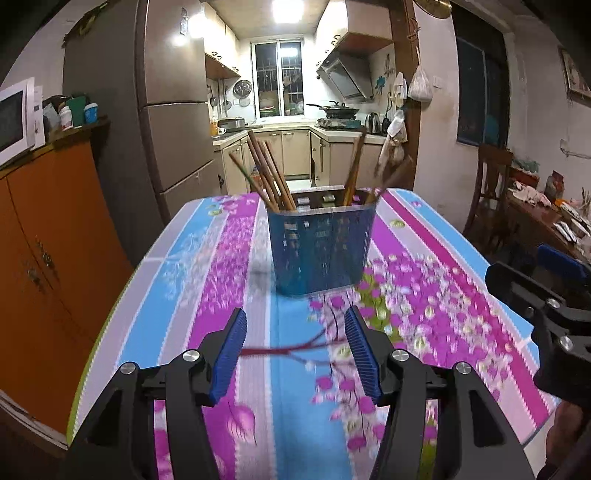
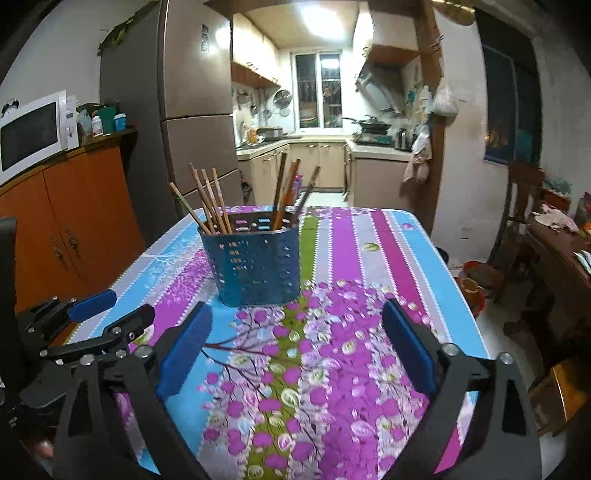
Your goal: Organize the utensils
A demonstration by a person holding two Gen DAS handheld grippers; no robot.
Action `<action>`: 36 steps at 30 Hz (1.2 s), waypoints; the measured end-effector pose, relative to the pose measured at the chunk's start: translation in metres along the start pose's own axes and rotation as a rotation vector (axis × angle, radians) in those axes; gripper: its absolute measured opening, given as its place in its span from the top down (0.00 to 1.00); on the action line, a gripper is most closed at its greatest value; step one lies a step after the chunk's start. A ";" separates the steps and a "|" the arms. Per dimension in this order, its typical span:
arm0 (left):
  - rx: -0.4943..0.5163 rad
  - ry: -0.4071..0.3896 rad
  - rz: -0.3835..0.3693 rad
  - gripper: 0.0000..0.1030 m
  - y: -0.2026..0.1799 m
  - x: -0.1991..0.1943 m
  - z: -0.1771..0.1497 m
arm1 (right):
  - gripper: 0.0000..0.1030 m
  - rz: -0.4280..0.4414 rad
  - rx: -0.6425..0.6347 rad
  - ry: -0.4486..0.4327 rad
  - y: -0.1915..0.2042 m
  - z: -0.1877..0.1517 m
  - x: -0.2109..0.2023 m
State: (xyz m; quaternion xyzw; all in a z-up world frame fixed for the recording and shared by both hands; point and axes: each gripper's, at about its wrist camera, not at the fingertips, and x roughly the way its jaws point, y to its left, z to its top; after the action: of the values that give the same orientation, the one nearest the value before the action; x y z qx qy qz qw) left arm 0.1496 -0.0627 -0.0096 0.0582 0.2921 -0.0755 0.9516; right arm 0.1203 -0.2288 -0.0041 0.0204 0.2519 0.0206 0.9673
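Two clumps of chopsticks (image 2: pixel 210 201) stand in the blue caddy (image 2: pixel 258 264).

A bright ceiling light (image 1: pixel 287 9) glares above the far barred kitchen window (image 1: pixel 279 79). A tall grey-brown refrigerator (image 1: pixel 173 107) stands at left, beside an orange wooden cabinet (image 1: pixel 55 236) carrying a white microwave (image 2: pixel 35 134). A dark wooden chair (image 1: pixel 489 192) stands at right against the white wall (image 1: pixel 439 155).

Bright ceiling light (image 1: pixel 288 9) glares in the kitchen; fisheye edges bend, near tablecloth (image 1: pixel 207 258) motion-blurred.
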 end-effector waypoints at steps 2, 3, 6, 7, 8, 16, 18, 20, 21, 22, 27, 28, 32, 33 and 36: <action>0.024 -0.013 0.014 0.42 -0.005 -0.005 -0.015 | 0.06 -0.008 -0.004 -0.012 0.005 -0.011 -0.006; 0.044 -0.021 0.023 0.33 -0.009 -0.008 -0.023 | 0.06 -0.021 -0.005 -0.019 0.007 -0.016 -0.008; 0.095 -0.078 0.043 0.19 -0.018 -0.021 -0.043 | 0.06 -0.045 0.018 -0.046 0.010 -0.032 -0.016; 0.107 -0.090 0.044 0.17 -0.020 -0.025 -0.049 | 0.06 -0.050 0.032 -0.051 0.009 -0.037 -0.018; 0.114 -0.096 0.044 0.16 -0.021 -0.028 -0.052 | 0.06 -0.059 0.054 -0.059 0.008 -0.042 -0.022; 0.077 -0.184 0.026 0.05 -0.017 -0.060 -0.077 | 0.06 -0.120 0.091 -0.139 -0.005 -0.064 -0.050; 0.053 -0.195 0.029 0.05 -0.013 -0.067 -0.079 | 0.06 -0.136 0.083 -0.133 -0.005 -0.067 -0.053; 0.038 -0.188 0.037 0.05 -0.011 -0.070 -0.079 | 0.06 -0.152 0.067 -0.124 -0.004 -0.070 -0.054; 0.027 -0.187 0.049 0.05 -0.009 -0.070 -0.080 | 0.06 -0.159 0.066 -0.126 -0.004 -0.071 -0.055; 0.016 -0.186 0.060 0.05 -0.008 -0.071 -0.080 | 0.06 -0.170 0.068 -0.129 -0.004 -0.073 -0.055; -0.049 -0.161 0.083 0.05 0.002 -0.069 -0.080 | 0.06 -0.211 0.074 -0.126 -0.006 -0.077 -0.052; -0.064 -0.165 0.073 0.05 0.004 -0.069 -0.080 | 0.06 -0.214 0.075 -0.123 -0.006 -0.078 -0.052; -0.066 -0.170 0.078 0.05 0.004 -0.071 -0.081 | 0.05 -0.215 0.075 -0.110 -0.006 -0.080 -0.051; -0.057 -0.171 0.086 0.05 0.003 -0.071 -0.081 | 0.05 -0.213 0.074 -0.108 -0.005 -0.080 -0.051; -0.048 -0.168 0.088 0.05 0.000 -0.071 -0.082 | 0.05 -0.213 0.075 -0.111 -0.005 -0.080 -0.052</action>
State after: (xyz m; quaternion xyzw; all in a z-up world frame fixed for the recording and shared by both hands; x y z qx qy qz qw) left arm 0.0466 -0.0421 -0.0374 0.0415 0.2101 -0.0310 0.9763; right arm 0.0362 -0.2340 -0.0493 0.0308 0.1995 -0.0929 0.9750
